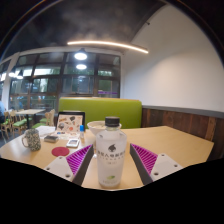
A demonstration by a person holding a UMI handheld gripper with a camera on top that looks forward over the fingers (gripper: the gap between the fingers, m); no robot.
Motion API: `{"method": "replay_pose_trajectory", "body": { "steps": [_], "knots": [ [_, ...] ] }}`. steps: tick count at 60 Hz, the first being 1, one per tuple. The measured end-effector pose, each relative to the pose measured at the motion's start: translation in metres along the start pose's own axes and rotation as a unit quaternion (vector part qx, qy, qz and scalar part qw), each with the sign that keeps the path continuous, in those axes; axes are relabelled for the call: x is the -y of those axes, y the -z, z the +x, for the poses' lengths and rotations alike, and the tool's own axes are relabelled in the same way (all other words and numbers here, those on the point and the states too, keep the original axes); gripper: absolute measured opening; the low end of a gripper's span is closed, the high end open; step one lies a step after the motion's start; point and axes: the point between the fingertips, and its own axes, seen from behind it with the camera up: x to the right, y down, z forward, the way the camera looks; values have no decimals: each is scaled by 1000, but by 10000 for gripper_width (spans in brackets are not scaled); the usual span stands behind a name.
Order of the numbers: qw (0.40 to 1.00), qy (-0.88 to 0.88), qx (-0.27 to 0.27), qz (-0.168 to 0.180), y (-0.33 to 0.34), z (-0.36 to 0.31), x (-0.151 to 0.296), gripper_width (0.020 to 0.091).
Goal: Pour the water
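The jaws are clenching a clear water bottle point(110, 154) with a white cap, both purple pads point(80, 158) pressing its sides; it is standing upright over the wooden tabletop point(170, 142); beyond it a bowl point(96, 127) and a mug point(32, 139) are sitting before a green bench point(110, 108).

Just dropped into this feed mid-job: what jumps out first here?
A clear water bottle with a white cap and dark label stands upright between the gripper jaws, pink pads close at either side; whether they press on it is not clear. Beyond it on the wooden table sit a white bowl, a patterned mug and a red coaster. A green sofa back stands behind the table.
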Motion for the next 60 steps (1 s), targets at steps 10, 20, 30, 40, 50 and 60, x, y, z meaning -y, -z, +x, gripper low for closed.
{"method": "replay_pose_trajectory", "body": {
  "steps": [10, 20, 30, 40, 50, 60],
  "knots": [
    [1000, -19, 6, 2, -48, -4, -7, 555],
    [999, -33, -23, 32, -57, 0, -2, 487],
    [998, -20, -47, 27, -59, -2, -3, 399],
    [994, 92, -54, 16, -47, -37, 25, 400],
    [945, 321, -47, 46, -48, -126, 94, 399],
    [828, 557, -27, 61, -71, -222, 113, 397]
  ]
}}
